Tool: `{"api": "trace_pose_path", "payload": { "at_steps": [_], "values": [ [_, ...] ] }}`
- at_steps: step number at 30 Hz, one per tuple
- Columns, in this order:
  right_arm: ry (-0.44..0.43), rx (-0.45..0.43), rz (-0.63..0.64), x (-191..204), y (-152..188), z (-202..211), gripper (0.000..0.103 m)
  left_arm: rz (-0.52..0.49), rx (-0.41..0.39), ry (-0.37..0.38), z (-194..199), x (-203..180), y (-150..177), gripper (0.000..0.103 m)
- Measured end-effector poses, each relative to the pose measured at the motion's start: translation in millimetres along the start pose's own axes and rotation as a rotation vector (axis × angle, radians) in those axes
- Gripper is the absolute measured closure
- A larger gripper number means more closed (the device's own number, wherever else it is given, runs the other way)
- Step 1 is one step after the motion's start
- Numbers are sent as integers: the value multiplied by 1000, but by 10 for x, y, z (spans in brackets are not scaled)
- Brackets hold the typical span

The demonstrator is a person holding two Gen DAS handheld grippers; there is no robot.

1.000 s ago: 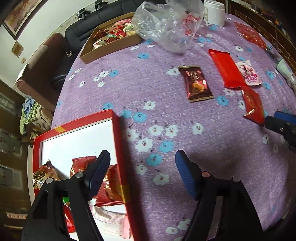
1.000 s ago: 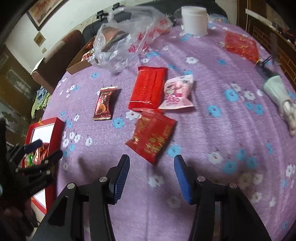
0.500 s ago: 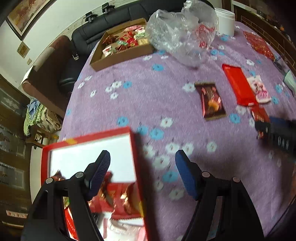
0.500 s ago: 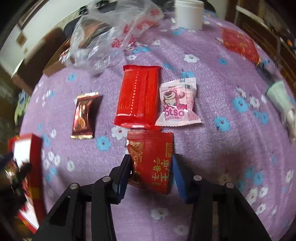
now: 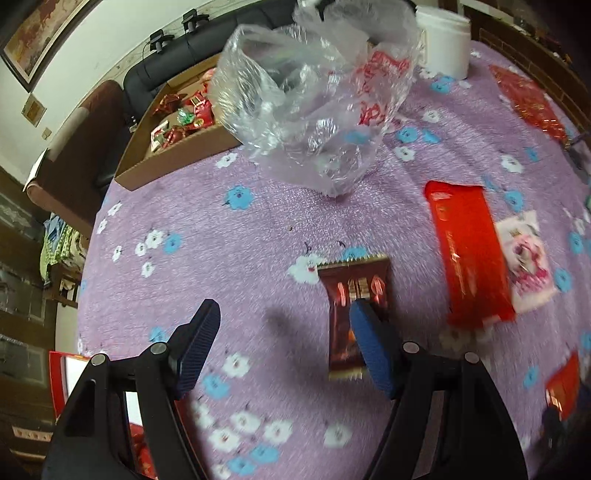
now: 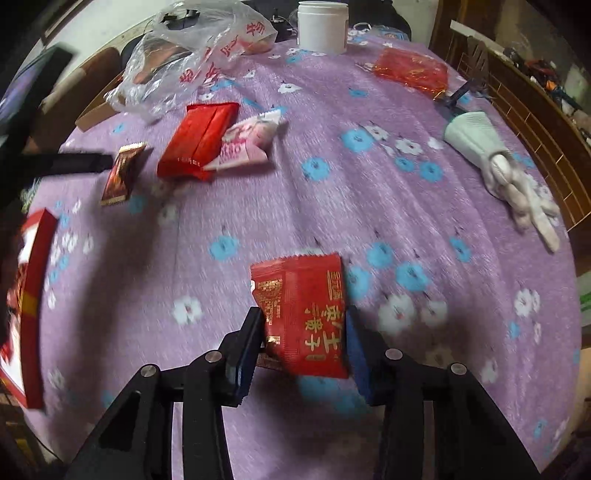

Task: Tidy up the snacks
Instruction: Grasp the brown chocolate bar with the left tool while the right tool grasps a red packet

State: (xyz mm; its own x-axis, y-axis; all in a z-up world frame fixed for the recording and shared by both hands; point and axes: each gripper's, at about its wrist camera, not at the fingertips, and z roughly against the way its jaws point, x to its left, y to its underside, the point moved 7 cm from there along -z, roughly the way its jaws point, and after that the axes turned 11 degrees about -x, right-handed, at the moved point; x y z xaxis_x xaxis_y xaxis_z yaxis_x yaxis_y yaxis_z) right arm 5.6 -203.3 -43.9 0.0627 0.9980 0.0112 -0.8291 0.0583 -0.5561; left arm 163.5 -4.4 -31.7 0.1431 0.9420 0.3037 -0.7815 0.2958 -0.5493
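Your right tool (image 6: pixel 304 332) has its two fingers clamped on the sides of a red snack packet (image 6: pixel 301 314), which sticks out forward from between them, its far end over the purple flowered bench (image 6: pixel 332 206); whether the packet is already lifted clear of the cloth you cannot tell from this view. Your left tool (image 5: pixel 282 341) is spread wide and grips nothing. A brown snack bar (image 5: pixel 351 295) lies on the bench just under and ahead of its right finger, partly hidden by that finger.

The red box (image 6: pixel 35 280) sits far to the left of the right tool, and a corner of it shows behind the left tool's left finger. Snacks already lie inside it, so part of the sorting looks done.

Left on the bench, ahead and to the left of the right tool, are a long red packet (image 6: pixel 199 138) and a pink-and-white packet (image 6: pixel 249 142) touching its side, with the brown bar further left. Another red packet (image 6: pixel 410 70) lies far ahead to the right, near a white jar (image 6: pixel 322 26). A crumpled clear plastic bag (image 5: pixel 317 99) and a cardboard tray (image 5: pixel 173 147) of sweets lie far ahead of the left tool.

By my reading, you are around midway: one packet in hand to carry leftward to the box, and at least four more to collect.
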Motion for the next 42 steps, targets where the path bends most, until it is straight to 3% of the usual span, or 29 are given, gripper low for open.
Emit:
{"api": "trace_pose_path", "payload": {
  "at_steps": [5, 10, 13, 19, 21, 24, 30, 36, 40, 42],
  "values": [
    [2, -19, -1, 3, 72, 65, 57, 50, -39, -29, -125, 12, -98, 17],
    [-1, -22, -10, -24, 83, 70, 56, 131, -13, 59, -207, 20, -43, 16],
    [0, -21, -10, -9, 59, 51, 55, 154, 0, 50, -294, 69, -43, 5],
    [-8, -29, -13, -7, 81, 66, 55, 223, 94, 60, -390, 171, -47, 4],
    [-13, -28, -9, -9, 99, 79, 55, 241, 88, 107, -296, 190, -29, 5],
    [-18, -28, -10, -13, 108, 87, 55, 192, -7, 113, -141, 242, -6, 5],
    [-17, -39, -10, -10, 101, 81, 54, 170, -145, 219, 90, 228, 46, 5],
    [-24, -41, -3, -6, 90, 75, 53, 151, -107, 293, 2, 33, 47, 5],
    [-30, -45, 1, -10, 94, 79, 53, 105, 0, 254, -167, -94, 189, 3],
    [-31, -48, 1, -10, 95, 79, 53, 123, -8, 251, -200, -71, 180, 2]
  ]
}}
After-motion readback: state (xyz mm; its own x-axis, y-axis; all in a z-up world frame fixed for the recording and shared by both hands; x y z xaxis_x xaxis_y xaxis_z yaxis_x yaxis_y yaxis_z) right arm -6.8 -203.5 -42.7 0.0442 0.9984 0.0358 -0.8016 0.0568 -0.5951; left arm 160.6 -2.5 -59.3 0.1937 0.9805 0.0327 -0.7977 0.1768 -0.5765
